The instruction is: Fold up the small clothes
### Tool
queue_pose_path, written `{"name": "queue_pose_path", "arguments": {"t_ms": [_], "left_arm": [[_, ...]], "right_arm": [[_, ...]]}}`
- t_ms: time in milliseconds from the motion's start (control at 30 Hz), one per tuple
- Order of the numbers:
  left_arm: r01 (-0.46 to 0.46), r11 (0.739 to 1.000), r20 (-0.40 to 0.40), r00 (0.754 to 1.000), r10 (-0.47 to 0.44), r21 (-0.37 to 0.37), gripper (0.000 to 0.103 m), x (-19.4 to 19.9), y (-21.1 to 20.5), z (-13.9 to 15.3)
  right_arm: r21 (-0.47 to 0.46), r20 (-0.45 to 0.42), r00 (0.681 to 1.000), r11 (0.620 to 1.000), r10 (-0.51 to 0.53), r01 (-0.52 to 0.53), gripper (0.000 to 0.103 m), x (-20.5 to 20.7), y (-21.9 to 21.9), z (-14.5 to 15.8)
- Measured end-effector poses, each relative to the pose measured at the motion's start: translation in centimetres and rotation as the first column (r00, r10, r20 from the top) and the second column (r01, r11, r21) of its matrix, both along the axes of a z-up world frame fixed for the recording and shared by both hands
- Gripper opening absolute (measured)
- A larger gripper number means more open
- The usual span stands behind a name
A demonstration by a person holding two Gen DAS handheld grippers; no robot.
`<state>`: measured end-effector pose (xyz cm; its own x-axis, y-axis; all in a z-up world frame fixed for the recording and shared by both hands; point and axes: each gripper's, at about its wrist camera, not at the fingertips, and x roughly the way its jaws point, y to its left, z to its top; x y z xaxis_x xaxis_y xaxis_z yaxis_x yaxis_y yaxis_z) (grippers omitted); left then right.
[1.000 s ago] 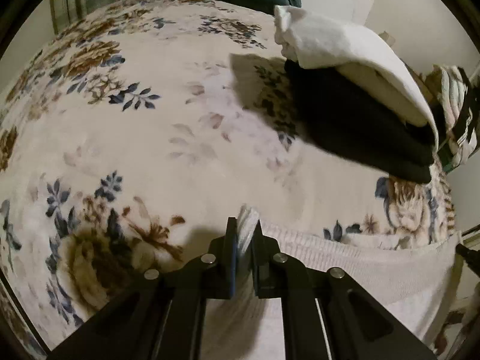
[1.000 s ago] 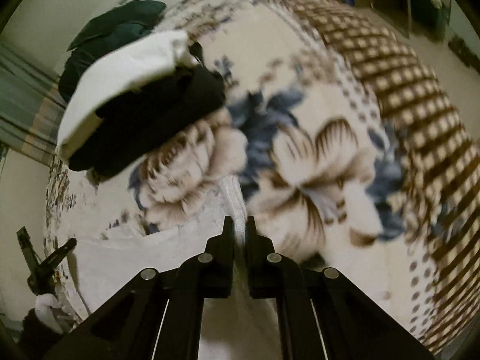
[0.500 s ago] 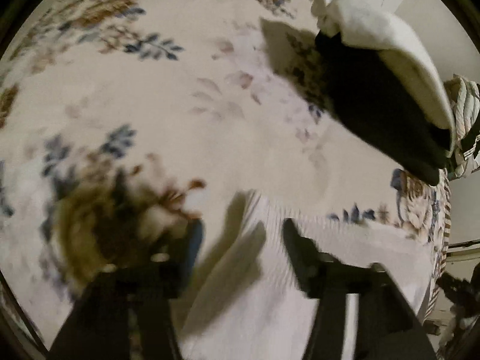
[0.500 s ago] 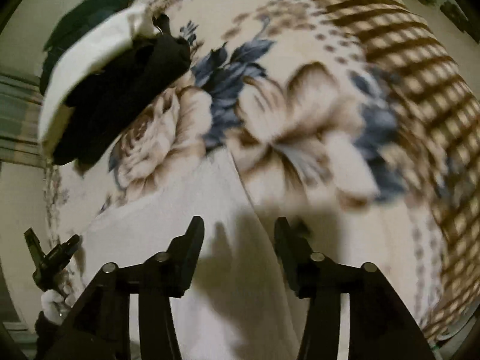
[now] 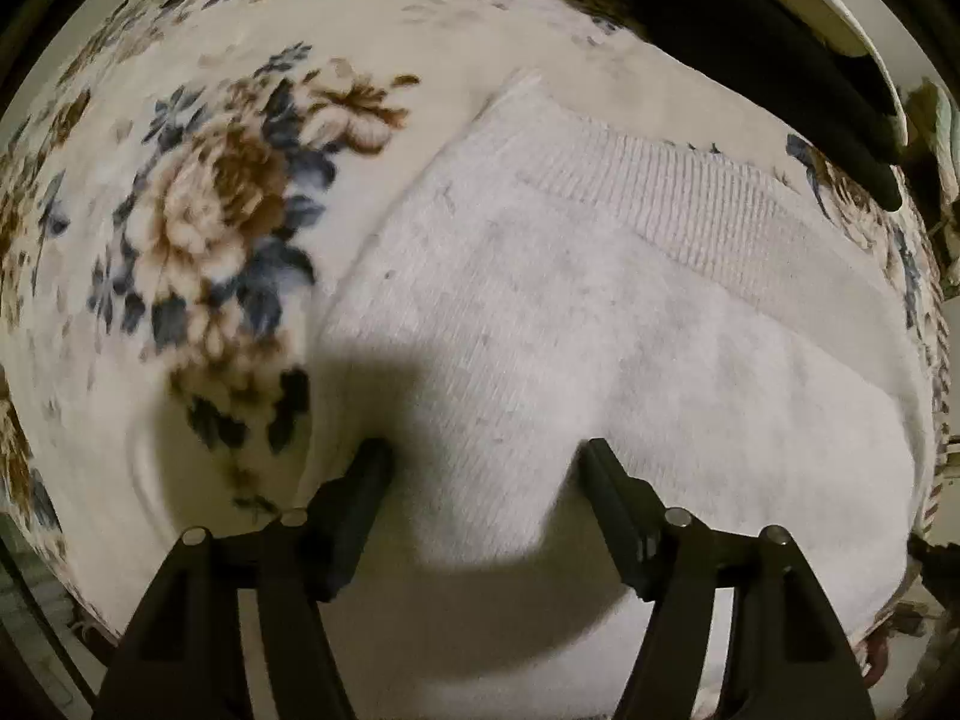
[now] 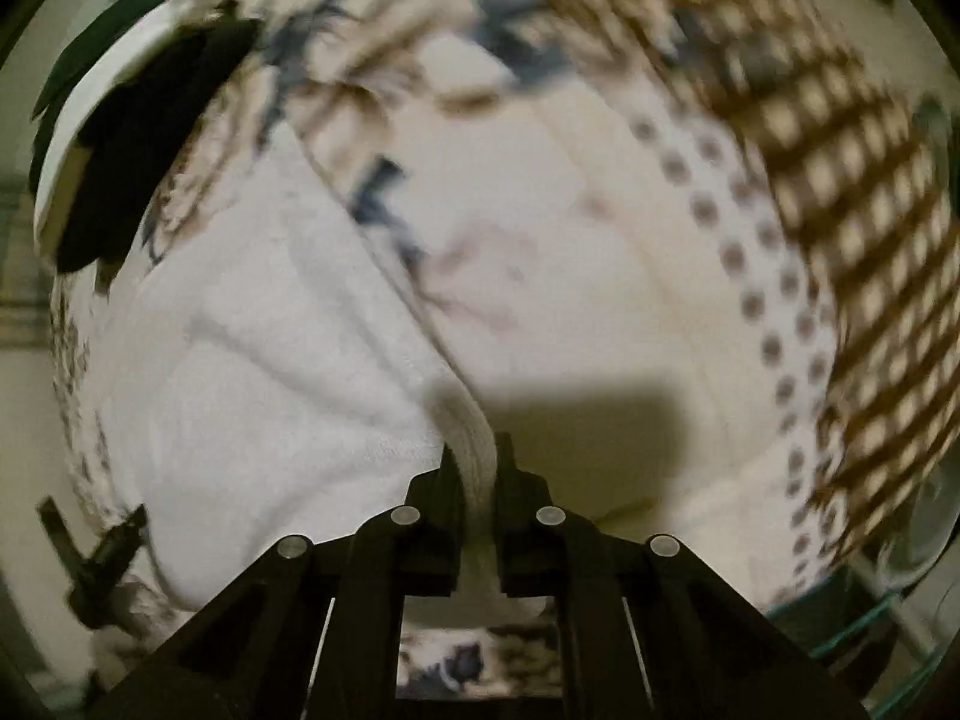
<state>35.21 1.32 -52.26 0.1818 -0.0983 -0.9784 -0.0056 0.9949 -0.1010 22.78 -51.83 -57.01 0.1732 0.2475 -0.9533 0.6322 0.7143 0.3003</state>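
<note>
Left gripper (image 5: 480, 456) wide open over soft white knit cloth (image 5: 600, 312), holding nothing. Right gripper (image 6: 474, 456) clamped on cloth's edge. Lying on flowery blanket (image 5: 198, 228). Black and white folded pile (image 6: 114, 150) blurry, cut off.

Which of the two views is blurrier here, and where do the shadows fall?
Right wrist view: heavy motion blur on the floral blanket; the right gripper casts a shadow ahead. Left wrist view: sharper; the left gripper shadows the white knitted garment.
</note>
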Motion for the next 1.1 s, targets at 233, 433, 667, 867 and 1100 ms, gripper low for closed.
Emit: {"name": "queue_pose_path", "arguments": {"t_ms": [233, 433, 667, 867, 1100], "left_arm": [[0.044, 0.999, 0.024, 0.999, -0.044, 0.025, 0.065, 0.4, -1.0, 2.5], [0.052, 0.998, 0.035, 0.998, -0.053, 0.036, 0.065, 0.4, -2.5, 2.8], [0.037, 0.998, 0.05, 0.998, -0.039, 0.054, 0.065, 0.7, -2.7, 2.4], [0.045, 0.998, 0.082, 0.995, -0.049, 0.047, 0.065, -0.1, -3.2, 5.1], [0.062, 0.998, 0.101, 0.993, -0.06, -0.021, 0.075, -3.2, -6.9, 7.3]], "right_arm": [[0.085, 0.1, 0.995, 0.996, 0.005, -0.014, 0.042, 1.1, -1.1, 2.3], [0.104, 0.161, 0.987, 0.995, -0.012, -0.005, 0.046, 7.9, -2.5, 0.7], [0.0, 0.231, 0.973, 1.0, -0.019, 0.019, 0.006, 12.0, -3.1, -0.3], [0.04, 0.185, 0.982, 0.999, -0.033, 0.026, 0.009, 10.4, -4.0, -0.6], [0.101, 0.268, 0.95, 0.985, -0.161, 0.138, 0.085, 0.5, -2.8, 4.2]]}}
